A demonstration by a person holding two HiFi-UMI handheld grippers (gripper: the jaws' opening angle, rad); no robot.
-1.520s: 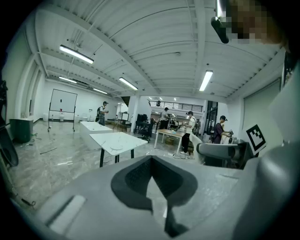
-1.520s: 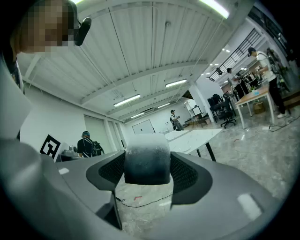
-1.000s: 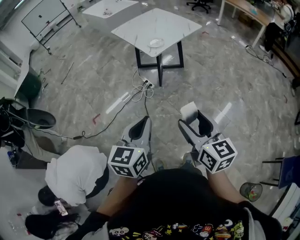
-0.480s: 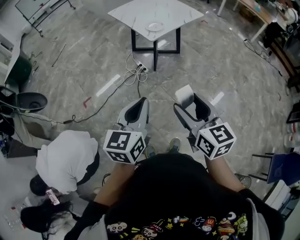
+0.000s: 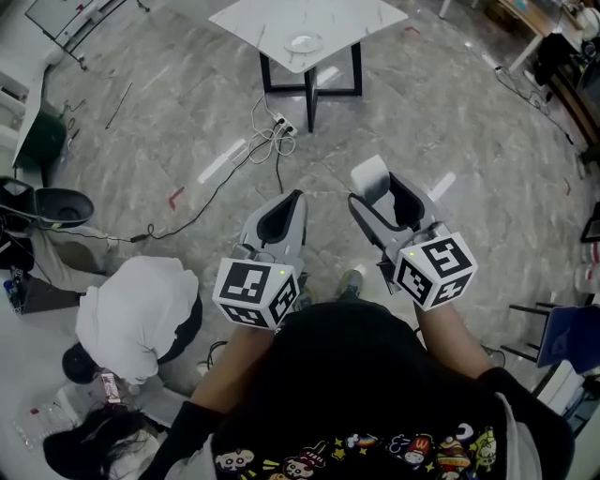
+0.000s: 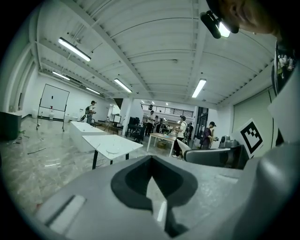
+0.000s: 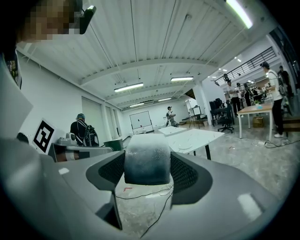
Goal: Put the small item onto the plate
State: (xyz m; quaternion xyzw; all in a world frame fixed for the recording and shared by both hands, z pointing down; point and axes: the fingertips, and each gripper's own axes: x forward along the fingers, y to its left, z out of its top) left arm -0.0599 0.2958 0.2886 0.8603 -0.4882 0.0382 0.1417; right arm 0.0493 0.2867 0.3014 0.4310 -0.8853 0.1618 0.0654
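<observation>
The right gripper [image 5: 377, 195] has its fingers clamped on the small item [image 5: 368, 173], a pale rounded block. It sits squarely between them at the tips and is carried level, well clear of the floor. That looks like a carrying hold: firm at both sides, the block out front where the head view can watch it.

The left gripper [image 5: 292, 199] rides alongside at 9 o'clock of the right one. Its fingers are closed together with nothing between them, only a thin slit of floor showing through. It's a spare hand for now, I'd say, kept close so it stays out of the way.

The plate [image 5: 303, 42] waits at 12 o'clock, well apart from both grippers, near the front corner of the white desk [image 5: 356, 19]. It looks empty from here. A cable [image 5: 272, 141] trails over the floor between the desk and the grippers. At 8 o'clock a person [image 5: 136, 319] in white crouches on the floor.

Against a second ago, the desk and plate have slid up toward 12 o'clock and the desk's far edge is now cut off at the top. The cable and the crouching person have shifted up too. Both grippers hold the same pose, block still gripped. The block has yet to reach the plate.
</observation>
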